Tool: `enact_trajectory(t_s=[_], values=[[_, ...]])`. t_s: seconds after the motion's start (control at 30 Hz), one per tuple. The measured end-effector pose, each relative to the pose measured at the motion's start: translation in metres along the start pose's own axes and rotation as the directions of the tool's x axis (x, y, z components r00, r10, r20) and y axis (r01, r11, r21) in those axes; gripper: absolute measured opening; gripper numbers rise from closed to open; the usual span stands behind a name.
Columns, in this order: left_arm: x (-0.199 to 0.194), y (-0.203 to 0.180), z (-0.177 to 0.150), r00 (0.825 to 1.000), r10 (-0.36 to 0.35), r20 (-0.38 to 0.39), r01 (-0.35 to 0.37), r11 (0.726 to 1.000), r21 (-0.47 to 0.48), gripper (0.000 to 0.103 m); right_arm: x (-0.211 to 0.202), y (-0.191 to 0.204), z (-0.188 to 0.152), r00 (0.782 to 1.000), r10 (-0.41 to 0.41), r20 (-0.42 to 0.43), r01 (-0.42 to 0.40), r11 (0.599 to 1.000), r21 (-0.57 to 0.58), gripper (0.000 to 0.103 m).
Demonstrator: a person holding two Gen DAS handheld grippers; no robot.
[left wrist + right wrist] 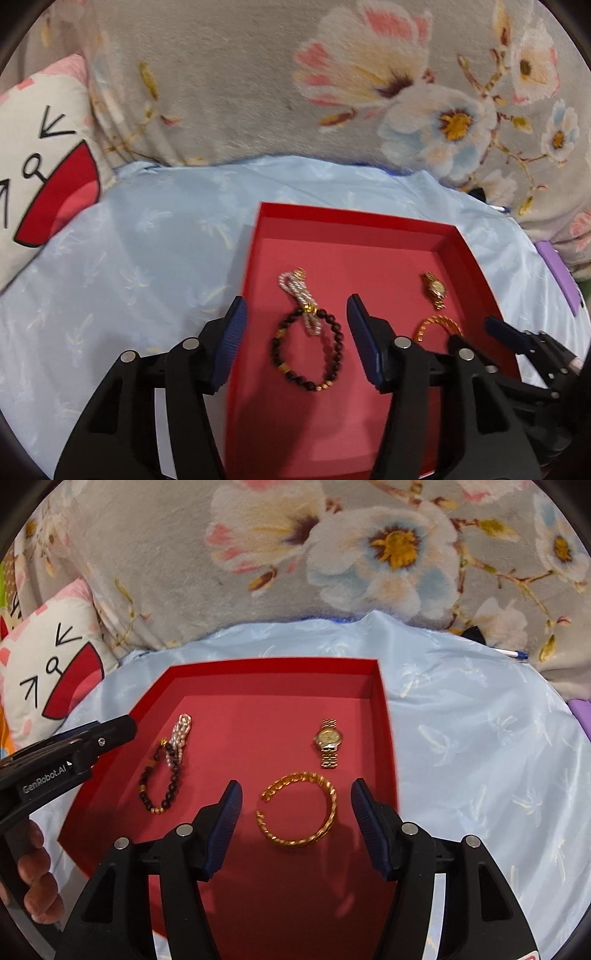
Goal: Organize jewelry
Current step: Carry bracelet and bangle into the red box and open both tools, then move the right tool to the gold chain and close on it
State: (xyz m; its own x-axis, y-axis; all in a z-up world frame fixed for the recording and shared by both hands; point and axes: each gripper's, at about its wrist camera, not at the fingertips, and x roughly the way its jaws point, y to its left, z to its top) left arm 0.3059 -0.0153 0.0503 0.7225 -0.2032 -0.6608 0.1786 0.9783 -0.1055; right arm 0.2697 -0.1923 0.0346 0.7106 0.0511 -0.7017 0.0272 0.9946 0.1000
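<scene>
Tray (pixel 384 716) on pale blue cloth (pixel 480 738), floral blanket (pixel 184 572) behind.

tray (pixel 384 716): on cloth (pixel 480 738)
beads (pixel 162 775), pearls (pixel 181 731): left, touching
watch (pixel 328 742): right, behind bangle (pixel 299 808)
</scene>
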Motion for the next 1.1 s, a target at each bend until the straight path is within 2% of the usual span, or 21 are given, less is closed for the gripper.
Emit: enact_trajectory(t_s=[0.2,0.4,0.53,0.7,0.83,0.97,1.1], values=[[-0.043,0.016,-0.013,0.999,0.023,0.046,-0.022,0.999,-0.029,0.055,-0.061,-0.006,-0.016,0.997,0.032,0.075,-0.033,0.999,0.01,0.065],[-0.088,0.006,-0.068,0.998,0.032,0.045,-0.032,0.999,-0.01,0.055,-0.122,-0.005,-0.071,0.993,0.08,0.084,-0.082,0.997,0.016,0.067],[-0.112,-0.003,-0.11,0.999,0.032,0.032,-0.032,0.999,0.005,0.055,-0.149,-0.004,-0.111,0.995,0.079,0.062,-0.081,0.996,0.03,0.067],[-0.133,-0.01,-0.15,1.0,-0.029,-0.009,0.029,1.0,-0.005,0.055,-0.171,-0.005,-0.156,0.997,0.08,0.021,-0.081,0.995,0.051,0.067],[-0.138,-0.019,-0.175,0.997,-0.065,-0.047,0.065,0.998,-0.002,0.055,-0.182,-0.005,-0.181,0.999,0.033,0.006,-0.033,0.999,0.039,0.067],[-0.138,-0.021,-0.188,0.994,-0.084,-0.072,0.082,0.996,-0.025,0.055,-0.185,-0.008,-0.2,1.0,0.021,-0.013,-0.02,0.998,0.052,0.067],[-0.138,-0.023,-0.193,0.994,-0.072,-0.079,0.071,0.997,-0.018,0.055,-0.178,-0.016,-0.211,0.998,0.032,-0.047,-0.027,0.995,0.092,0.067]])
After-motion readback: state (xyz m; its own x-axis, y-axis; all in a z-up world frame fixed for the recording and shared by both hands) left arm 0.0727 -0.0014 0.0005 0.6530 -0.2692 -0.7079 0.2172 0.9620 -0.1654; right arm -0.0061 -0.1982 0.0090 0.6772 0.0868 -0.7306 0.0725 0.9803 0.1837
